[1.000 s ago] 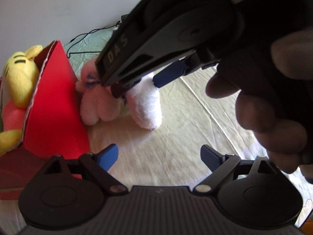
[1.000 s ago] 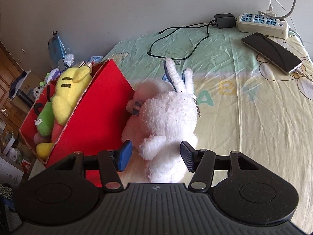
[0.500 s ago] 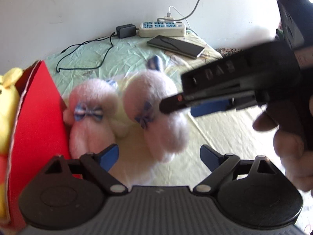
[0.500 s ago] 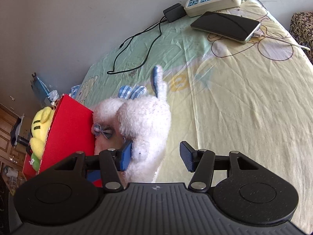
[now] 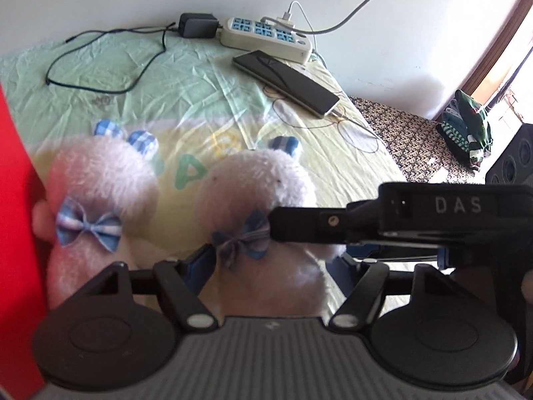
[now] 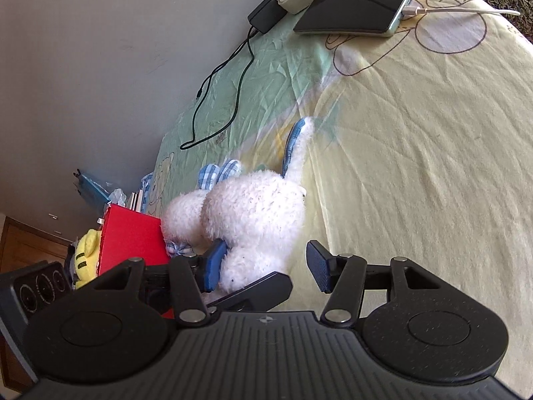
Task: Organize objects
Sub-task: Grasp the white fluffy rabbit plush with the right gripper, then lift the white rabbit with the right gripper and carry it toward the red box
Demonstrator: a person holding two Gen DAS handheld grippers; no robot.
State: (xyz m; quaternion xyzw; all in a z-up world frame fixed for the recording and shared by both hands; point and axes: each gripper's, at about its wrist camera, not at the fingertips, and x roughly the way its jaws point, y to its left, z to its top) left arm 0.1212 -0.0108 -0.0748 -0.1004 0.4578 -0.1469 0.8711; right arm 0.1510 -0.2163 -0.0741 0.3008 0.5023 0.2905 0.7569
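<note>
Bed (image 5: 333, 153) with a wrinkled yellow-and-green cartoon-print sheet carries everything you work on. Two fluffy white plush rabbits with blue checked ears and bow ties lie side by side on it, heads toward the wall. The farther plush rabbit (image 5: 100, 180) rests against the side of a red cardboard box (image 5: 15, 200); the nearer plush rabbit (image 5: 263, 183) lies just beside it on the open sheet.

Your left gripper (image 5: 271, 268) is closing, with the nearer rabbit's body between its blue pads; the left pad touches the fur near the bow tie, and you cannot tell whether the right pad presses yet. Your right gripper (image 6: 266, 266) reaches in from the side and straddles the same rabbit: its left pad lies against the fur, its right pad stands clear over bare sheet, so its jaws are part-way apart and grip nothing. In the left wrist view this gripper crosses the frame as a black bar marked "DAS", its tip at the rabbit's neck.

In the right wrist view a yellow plush toy with black stripes (image 6: 85, 253) sits behind the red box wall.

Near the wall lie a white power strip (image 5: 266, 36), a black charger brick (image 5: 196, 25) with its black cable (image 5: 110, 63), and a dark smartphone (image 5: 286, 81) plugged into a white cord.
</note>
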